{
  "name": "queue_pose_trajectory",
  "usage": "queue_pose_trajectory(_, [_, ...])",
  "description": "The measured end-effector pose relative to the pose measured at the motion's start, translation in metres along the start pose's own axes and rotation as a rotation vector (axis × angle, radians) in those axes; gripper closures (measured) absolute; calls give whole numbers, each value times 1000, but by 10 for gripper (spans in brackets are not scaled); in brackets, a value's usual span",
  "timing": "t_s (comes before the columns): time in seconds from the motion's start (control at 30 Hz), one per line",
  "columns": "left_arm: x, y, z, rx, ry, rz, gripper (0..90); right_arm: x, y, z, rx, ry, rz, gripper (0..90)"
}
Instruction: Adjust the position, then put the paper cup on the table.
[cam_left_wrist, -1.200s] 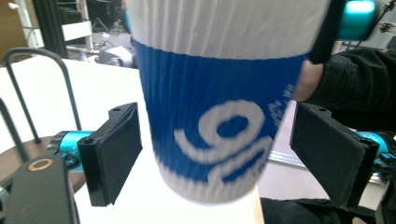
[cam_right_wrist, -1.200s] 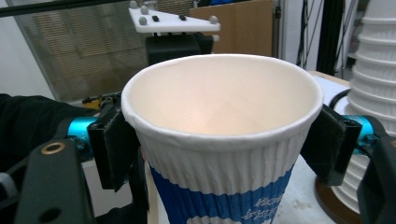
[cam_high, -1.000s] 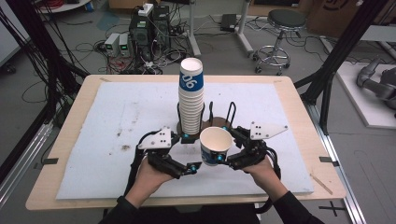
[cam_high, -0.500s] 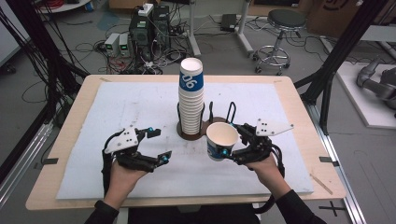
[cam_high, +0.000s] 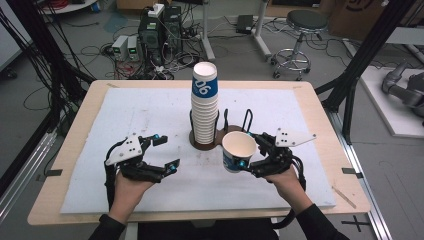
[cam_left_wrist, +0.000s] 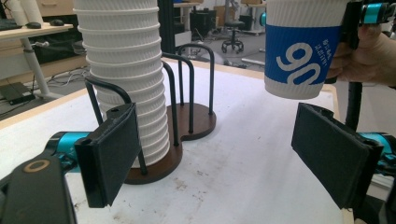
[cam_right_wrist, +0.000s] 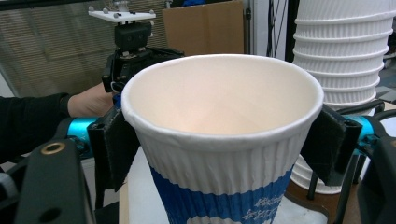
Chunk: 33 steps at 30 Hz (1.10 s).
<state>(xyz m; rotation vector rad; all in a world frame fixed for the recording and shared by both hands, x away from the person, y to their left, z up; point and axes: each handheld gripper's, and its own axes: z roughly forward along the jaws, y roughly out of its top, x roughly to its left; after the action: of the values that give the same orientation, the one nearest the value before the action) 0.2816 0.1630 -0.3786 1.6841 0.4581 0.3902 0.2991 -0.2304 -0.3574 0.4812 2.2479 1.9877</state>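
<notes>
1. Two grippers: the right gripper (cam_high: 248, 156), at lower right of the high view, clamps one paper cup (cam_high: 238, 150) upright between its jaws; the left gripper (cam_high: 166, 151), at lower left, stands wide with nothing between its jaws.
2. One tall stack of cups (cam_high: 205, 107) stands in a dark wire holder (cam_high: 222, 131) at the centre, just beside the held cup.
3. A white mat (cam_high: 150, 107) covers the wooden table (cam_high: 327, 125); cables, computers and one stool (cam_high: 300, 22) fill the floor along the top.
</notes>
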Motion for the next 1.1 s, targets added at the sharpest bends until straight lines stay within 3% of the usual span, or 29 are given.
queue_pose_trajectory(0.57, [2, -10, 0, 27, 22, -12, 155, 0, 4, -8, -14, -19, -15, 219])
queue_pose_trajectory(1.1, [2, -13, 0, 43, 37, -17, 155, -7, 16, -33, -78, -90, -25, 219])
